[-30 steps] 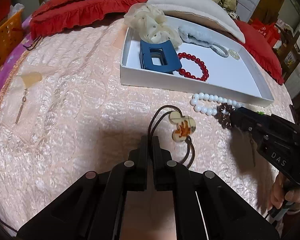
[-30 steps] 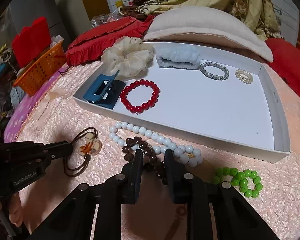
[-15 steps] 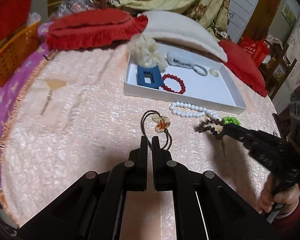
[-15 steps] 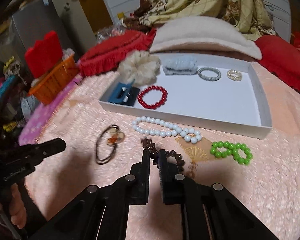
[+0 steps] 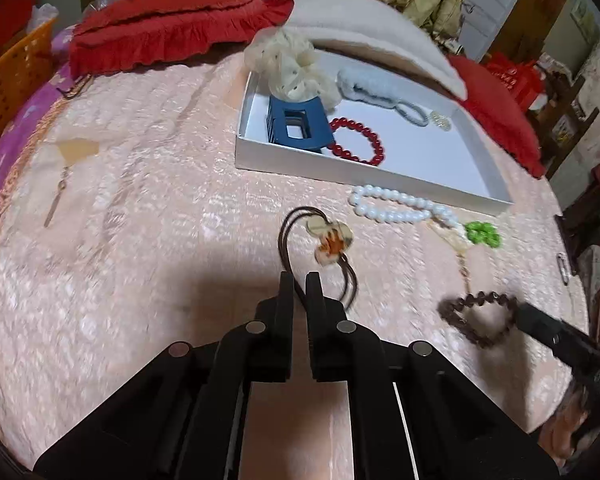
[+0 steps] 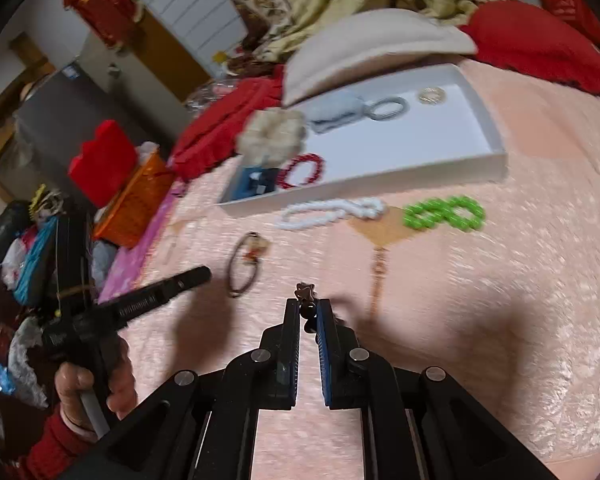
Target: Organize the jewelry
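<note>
Holding a dark brown beaded bracelet pinched between the narrow jaws of the right gripper, loop dangling clear above the pink textured bedspread. Clamping the left gripper nearly closed around the brown cord of a hair tie with a pale orange-flecked charm, charm lying on the bedspread. Leaving a white pearl bead strand and green bead bracelet just beside the shallow white cardboard tray. Sitting inside the tray: red bead bracelet, blue claw clip, cream scrunchie
</note>
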The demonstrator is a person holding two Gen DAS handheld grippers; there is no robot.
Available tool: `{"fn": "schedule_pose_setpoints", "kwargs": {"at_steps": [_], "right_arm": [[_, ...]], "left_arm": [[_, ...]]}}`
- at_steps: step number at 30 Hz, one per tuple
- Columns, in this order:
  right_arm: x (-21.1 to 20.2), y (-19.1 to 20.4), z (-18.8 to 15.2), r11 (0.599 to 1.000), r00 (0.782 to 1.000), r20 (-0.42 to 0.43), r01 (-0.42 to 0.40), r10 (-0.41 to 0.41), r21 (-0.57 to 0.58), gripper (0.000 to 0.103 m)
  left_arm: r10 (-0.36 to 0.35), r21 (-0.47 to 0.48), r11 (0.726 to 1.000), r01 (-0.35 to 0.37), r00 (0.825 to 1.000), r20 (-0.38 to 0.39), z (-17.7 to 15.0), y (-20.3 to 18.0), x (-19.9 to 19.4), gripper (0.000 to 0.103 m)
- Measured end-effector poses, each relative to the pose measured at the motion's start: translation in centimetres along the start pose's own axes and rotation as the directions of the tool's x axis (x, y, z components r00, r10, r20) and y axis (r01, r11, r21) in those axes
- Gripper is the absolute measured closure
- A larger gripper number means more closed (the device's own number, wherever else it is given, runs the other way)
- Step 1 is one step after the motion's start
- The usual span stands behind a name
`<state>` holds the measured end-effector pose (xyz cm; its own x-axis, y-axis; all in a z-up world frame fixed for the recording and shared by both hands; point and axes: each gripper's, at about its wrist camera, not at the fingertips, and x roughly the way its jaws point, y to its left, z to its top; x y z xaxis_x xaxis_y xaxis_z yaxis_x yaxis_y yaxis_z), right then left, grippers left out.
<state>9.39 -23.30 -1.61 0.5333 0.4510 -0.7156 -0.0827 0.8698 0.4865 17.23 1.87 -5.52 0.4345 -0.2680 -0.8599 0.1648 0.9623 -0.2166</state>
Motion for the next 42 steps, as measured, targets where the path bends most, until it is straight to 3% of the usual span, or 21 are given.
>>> {"fn": "schedule_pose_setpoints", "kwargs": {"at_steps": [5,7,8,10,11,15,16,18,20,22,24,26,42], "right_arm": [[0.7,-1.9,-0.2,0.995,0.995,-0.007,0.095,-0.095,0.018,0.095],[0.6,-2.2,-0.3,0.992,0.992,-0.002,0.122,-0.122,0.011,0.095],[0.6,-2.3,-0.3,0.992,0.992,-0.002,0.127,-0.127,0.007,0.092],[0.7,-2.6,-0.3,0.99,0.99,0.001,0.14,-0.14,-0.002,0.076],[0.8,-2.6,-0.4,0.989,0.989,0.006,0.145,-0.145,-0.004,0.062],[1.5,-2.6,-0.5,0.987,0.987,0.019,0.163,-0.163,-0.009,0.059],[1.9,-2.5,-0.6,0.984,0.984,0.015,0.175,-0.175,-0.021,0.059],[2.6,-2.2,-0.9,0.976,0.977,0.004,0.212,-0.212,-0.049,0.059],[2.9,-1.4,-1.4,0.96,0.966,0.026,0.26,-0.258,-0.102,0.059],[3.3,-0.8,-1.7,0.941,0.953,0.039,0.304,-0.302,-0.147,0.063],[3.6,-0.4,-1.7,0.934,0.951,0.034,0.309,-0.308,-0.179,0.088],[3.7,-0.4,-1.5,0.941,0.957,0.022,0.29,-0.291,-0.175,0.094],[-2.5,0.3,1.9,0.982,0.978,0.125,0.176,-0.167,-0.071,0.094]], "left_arm": [[0.014,0.003,1.0,-0.013,1.0,-0.027,0.9,0.0,2.3,0.074],[0.005,0.0,1.0,-0.005,0.999,-0.037,1.1,0.3,2.8,0.073],[-0.003,-0.004,1.0,0.003,0.999,-0.033,1.1,0.5,2.9,0.073],[-0.016,-0.01,1.0,0.016,1.0,-0.026,1.3,0.6,3.0,0.073],[-0.019,-0.01,1.0,0.018,0.999,-0.026,1.4,0.7,3.0,0.073],[0.0,0.024,1.0,0.001,1.0,-0.017,1.7,0.0,3.3,0.073],[0.008,0.042,0.999,-0.008,1.0,-0.015,1.8,-0.4,3.4,0.075],[-0.022,0.062,0.998,0.023,1.0,-0.021,1.9,-1.2,3.5,0.095],[-0.01,0.082,0.997,0.012,1.0,-0.028,1.9,-2.1,3.5,0.099],[0.017,0.123,0.992,-0.014,1.0,-0.02,1.6,-3.0,3.4,0.099],[0.003,0.14,0.99,0.001,1.0,-0.027,1.1,-3.5,3.2,0.1],[-0.01,0.149,0.989,0.013,1.0,-0.023,0.6,-3.8,2.5,0.1],[-0.136,0.16,0.98,0.12,0.986,0.096,0.8,-4.5,-7.1,0.1]]}}
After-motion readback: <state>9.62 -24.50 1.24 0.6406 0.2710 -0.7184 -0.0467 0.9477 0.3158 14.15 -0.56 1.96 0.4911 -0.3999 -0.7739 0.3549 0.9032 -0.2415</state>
